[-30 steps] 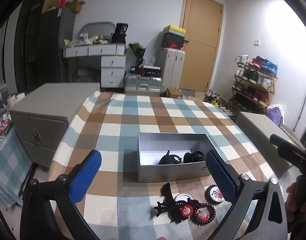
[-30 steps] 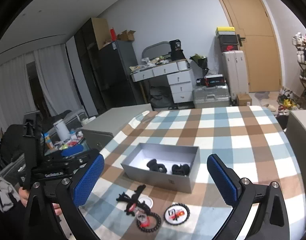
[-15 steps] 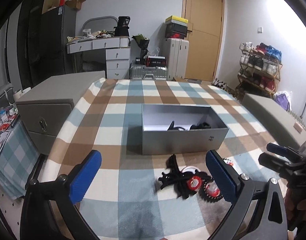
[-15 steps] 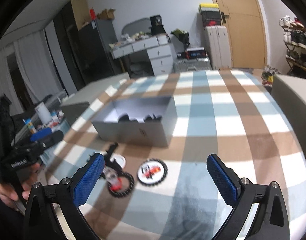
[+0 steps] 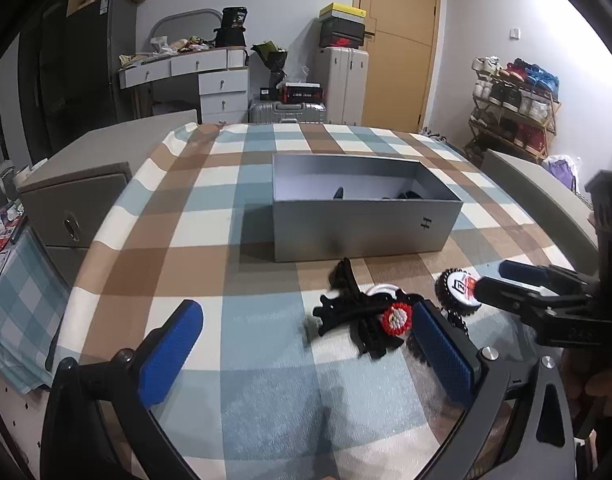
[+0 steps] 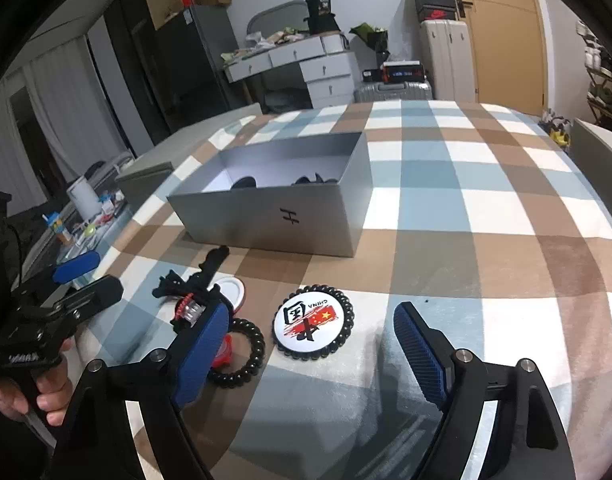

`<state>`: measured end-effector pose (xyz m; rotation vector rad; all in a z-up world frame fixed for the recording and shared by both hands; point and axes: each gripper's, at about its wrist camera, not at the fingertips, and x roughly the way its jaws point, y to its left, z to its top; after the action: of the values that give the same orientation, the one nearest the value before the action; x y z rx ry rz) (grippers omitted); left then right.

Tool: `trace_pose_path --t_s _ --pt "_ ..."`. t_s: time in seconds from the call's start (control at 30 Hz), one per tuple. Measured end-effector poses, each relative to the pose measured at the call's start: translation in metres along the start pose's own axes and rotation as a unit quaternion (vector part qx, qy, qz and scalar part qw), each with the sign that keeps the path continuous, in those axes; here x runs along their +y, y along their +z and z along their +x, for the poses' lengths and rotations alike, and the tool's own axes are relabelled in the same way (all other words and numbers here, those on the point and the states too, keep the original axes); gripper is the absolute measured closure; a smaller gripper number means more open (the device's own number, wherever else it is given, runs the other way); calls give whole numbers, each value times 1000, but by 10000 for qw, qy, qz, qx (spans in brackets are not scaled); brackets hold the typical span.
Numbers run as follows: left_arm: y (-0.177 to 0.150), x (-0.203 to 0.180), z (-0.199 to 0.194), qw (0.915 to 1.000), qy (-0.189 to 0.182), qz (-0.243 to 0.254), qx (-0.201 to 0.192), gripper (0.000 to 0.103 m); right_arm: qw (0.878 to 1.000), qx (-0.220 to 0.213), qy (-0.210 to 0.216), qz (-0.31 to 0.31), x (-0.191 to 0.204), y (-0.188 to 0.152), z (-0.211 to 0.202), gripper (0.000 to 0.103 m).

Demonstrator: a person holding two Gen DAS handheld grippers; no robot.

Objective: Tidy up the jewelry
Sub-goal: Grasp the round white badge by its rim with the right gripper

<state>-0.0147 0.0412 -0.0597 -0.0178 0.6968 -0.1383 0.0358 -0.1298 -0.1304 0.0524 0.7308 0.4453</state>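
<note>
We find the left tool (image 5: 306,354) wide open and holding nothing, low over the near part of the checked cloth (image 5: 210,240) that covers the surface. The right tool (image 6: 312,348) is likewise spread wide and empty, with the round badge (image 6: 312,322) lying on the cloth ahead of the gap between its blue fingers (image 6: 202,354).

The grey box (image 5: 362,220) stands open on the cloth beyond the loose pieces. Some dark items (image 6: 306,179) lie on its white floor; we cannot tell what they are, as the front wall hides most of them.

The loose jewelry lies in a cluster just in front of the box, apart from it. We note a black clip (image 6: 198,278) nearest the box, a small white disc (image 6: 229,290) touching it, a red beaded piece (image 5: 396,318) tangled with black parts, and a black beaded ring (image 6: 242,354) beside the left finger of the right tool. The round badge, rimmed in black beads and marked with a red flag and the word CHINA, sits just right of the ring.

In the left view the right tool (image 5: 502,282) enters from the right edge, its tip by the badge (image 5: 460,288). In the right view the left tool (image 6: 84,276) enters from the left.
</note>
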Motion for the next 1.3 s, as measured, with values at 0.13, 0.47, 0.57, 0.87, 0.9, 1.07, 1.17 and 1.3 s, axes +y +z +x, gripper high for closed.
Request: trace_pose_path --t_s 0.13,0.47,0.57,0.87,0.9,1.07,1.17,1.3 --pt "-1 0 -2 10000 -7 14 -11 1 9998 162 -88 -120 6 1 9 29" --pt "-3 4 -2 10000 -27 -77 45 1 9980 361 -397 -338 13 -1 21 49" --pt "-5 6 -1 9999 -42 -125 81 1 9980 332 -419 -339 12 -2 19 58" --pt "-5 6 -1 9999 -49 -115 93 1 9989 251 -284 -268 9 -6 14 63" --pt "-5 6 -2 9999 -56 -103 91 1 9990 233 -271 -258 9 -6 13 66" --pt "-4 3 -1 9999 -89 -60 88 1 9996 145 -195 -127 2 -4 9 78" --pt "-3 1 -1 9999 -95 -29 81 1 9998 125 -152 -96 2 -4 8 78" --pt "-2 -1 -1 9999 -126 -21 74 1 9996 -5 -106 -269 8 -5 3 85"
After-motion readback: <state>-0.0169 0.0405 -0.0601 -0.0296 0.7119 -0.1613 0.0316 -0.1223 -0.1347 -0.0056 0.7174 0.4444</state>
